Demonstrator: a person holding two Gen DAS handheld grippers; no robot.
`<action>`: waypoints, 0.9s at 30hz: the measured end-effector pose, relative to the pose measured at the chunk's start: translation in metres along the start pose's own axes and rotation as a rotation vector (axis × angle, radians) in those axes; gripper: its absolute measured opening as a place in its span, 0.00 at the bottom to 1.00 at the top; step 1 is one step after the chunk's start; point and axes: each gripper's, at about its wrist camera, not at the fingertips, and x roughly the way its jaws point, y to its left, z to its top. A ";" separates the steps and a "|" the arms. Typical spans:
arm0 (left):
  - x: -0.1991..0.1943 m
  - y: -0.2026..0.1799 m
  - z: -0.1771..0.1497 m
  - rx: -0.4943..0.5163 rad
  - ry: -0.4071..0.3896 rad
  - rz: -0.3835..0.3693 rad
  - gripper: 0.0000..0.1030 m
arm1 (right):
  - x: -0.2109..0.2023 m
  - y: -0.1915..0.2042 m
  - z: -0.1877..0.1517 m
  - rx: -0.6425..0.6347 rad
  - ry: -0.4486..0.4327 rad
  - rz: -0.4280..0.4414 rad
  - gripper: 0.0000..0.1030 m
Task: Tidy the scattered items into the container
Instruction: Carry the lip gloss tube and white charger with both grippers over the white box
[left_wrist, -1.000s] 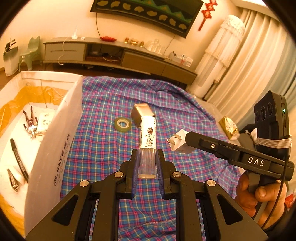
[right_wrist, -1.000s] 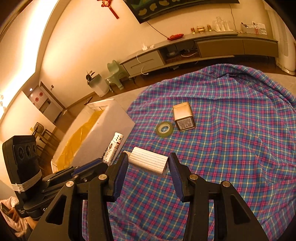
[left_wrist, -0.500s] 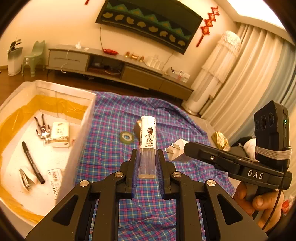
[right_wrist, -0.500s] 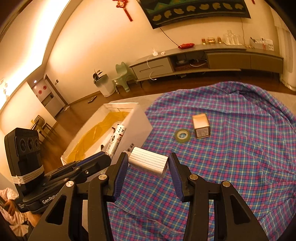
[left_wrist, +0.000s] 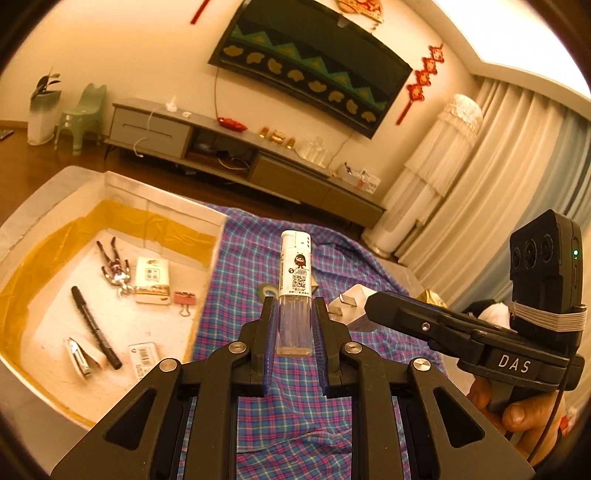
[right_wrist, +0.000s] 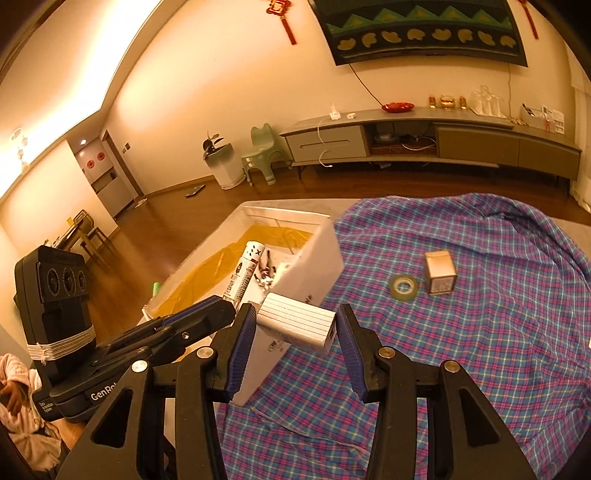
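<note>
Carrying both finds toward the white box (left_wrist: 207, 258) at left: left tongs (left_wrist: 294, 325) pinch a lighter (left_wrist: 294, 291), right tongs (right_wrist: 295, 328) clamp a charger plug (right_wrist: 299, 326); next, release inside.

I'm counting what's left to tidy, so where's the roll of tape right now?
The tape roll lies on the plaid cloth, just left of the small tin box, outside the container.
</note>
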 end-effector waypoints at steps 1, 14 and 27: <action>-0.001 0.003 0.000 -0.004 -0.003 0.001 0.18 | 0.001 0.003 0.001 -0.003 0.000 0.003 0.45; -0.019 0.048 0.015 -0.098 -0.055 0.023 0.18 | 0.020 0.049 0.021 -0.078 -0.004 0.029 0.45; -0.028 0.098 0.026 -0.230 -0.072 0.071 0.18 | 0.056 0.072 0.040 -0.137 0.032 0.042 0.45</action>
